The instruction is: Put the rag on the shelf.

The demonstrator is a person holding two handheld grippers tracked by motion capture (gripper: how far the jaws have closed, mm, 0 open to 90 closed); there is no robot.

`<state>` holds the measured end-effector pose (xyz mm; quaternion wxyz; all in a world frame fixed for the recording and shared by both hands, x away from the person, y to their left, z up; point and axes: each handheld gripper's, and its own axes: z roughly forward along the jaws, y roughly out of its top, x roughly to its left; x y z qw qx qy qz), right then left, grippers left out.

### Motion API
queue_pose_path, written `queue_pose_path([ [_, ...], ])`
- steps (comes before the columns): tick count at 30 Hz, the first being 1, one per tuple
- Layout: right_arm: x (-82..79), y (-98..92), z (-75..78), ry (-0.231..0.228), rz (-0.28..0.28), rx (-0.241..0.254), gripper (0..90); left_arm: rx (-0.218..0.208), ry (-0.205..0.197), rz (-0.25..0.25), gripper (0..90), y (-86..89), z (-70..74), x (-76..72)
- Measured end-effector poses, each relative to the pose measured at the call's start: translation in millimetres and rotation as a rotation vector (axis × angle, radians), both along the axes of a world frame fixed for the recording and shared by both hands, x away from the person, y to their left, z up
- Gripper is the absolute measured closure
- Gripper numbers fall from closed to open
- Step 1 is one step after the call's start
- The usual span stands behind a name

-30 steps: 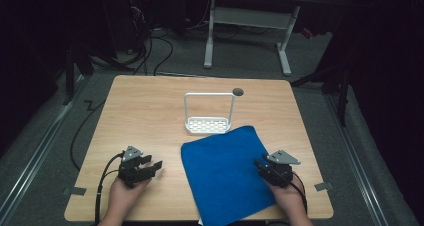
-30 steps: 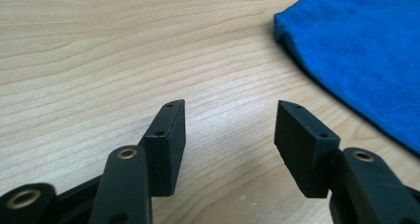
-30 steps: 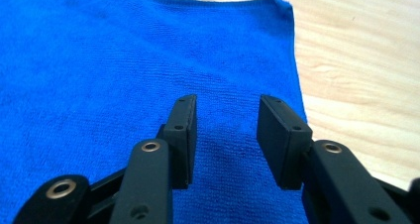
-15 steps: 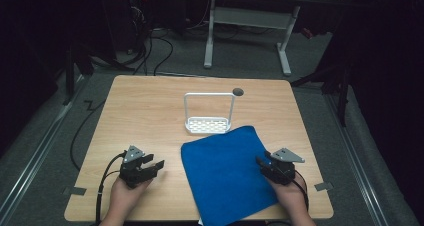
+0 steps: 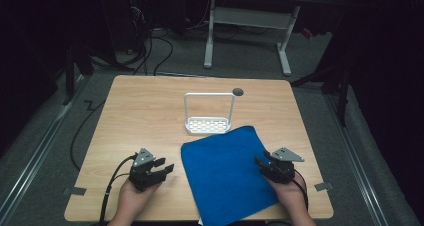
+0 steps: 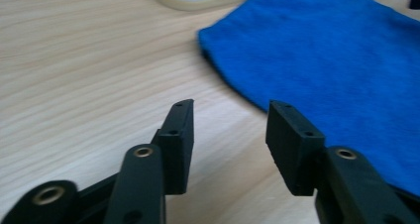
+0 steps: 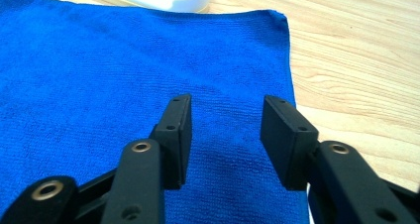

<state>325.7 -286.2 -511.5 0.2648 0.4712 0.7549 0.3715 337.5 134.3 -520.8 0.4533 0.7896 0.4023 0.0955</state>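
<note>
A blue cloth (image 5: 227,171) lies flat on the wooden table (image 5: 145,116), its near edge hanging over the table's front. My left gripper (image 5: 162,168) rests on bare wood just left of the cloth, open and empty; in the left gripper view (image 6: 230,135) its jaws point at the cloth's left edge (image 6: 317,60). At the cloth's right edge my right gripper (image 5: 260,162) stands open; the right gripper view (image 7: 225,135) has its jaws apart above the blue cloth (image 7: 124,65), holding nothing.
A small white rack (image 5: 208,118) with a tall wire handle stands just behind the cloth. A dark round hole (image 5: 238,91) marks the table near its back edge. Cables and a desk frame (image 5: 250,31) lie on the floor beyond.
Both grippers have shifted slightly; the right one has edged a little towards the cloth's right edge. The cloth has not moved.
</note>
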Motion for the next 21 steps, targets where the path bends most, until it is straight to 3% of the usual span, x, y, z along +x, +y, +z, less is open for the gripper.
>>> queue_pose_path([
  [5,-0.3,1.6,-0.5,0.004,0.015,-0.005,58.6,-0.035,0.013,-0.063,68.9,-20.2,3.3,-8.0],
  [6,-0.6,2.2,-0.1,0.001,0.019,-0.007,58.9,-0.026,0.01,-0.086,77.7,-30.5,4.1,-12.6],
  [10,-0.1,1.9,-0.2,0.004,0.018,-0.004,58.9,0.025,0.023,-0.172,89.4,-53.5,2.2,-20.1],
  [12,-0.1,1.8,-0.1,0.006,0.017,-0.001,58.9,0.035,0.028,-0.198,90.0,-60.8,0.7,-22.3],
  [13,0.1,1.6,-0.1,0.004,0.019,0.002,58.9,0.058,0.037,-0.238,90.0,-71.6,-2.1,-25.4],
  [15,0.1,1.4,0.0,0.003,0.02,0.002,58.9,0.069,0.04,-0.253,90.0,-74.9,-3.0,-26.4],
  [16,-0.1,0.9,0.4,0.002,0.021,0.003,58.9,0.104,0.039,-0.277,90.0,-82.7,-6.3,-29.2],
  [21,-0.2,-0.7,0.8,0.006,0.02,0.012,59.5,0.125,0.048,-0.291,90.0,-83.8,-8.1,-30.0],
])
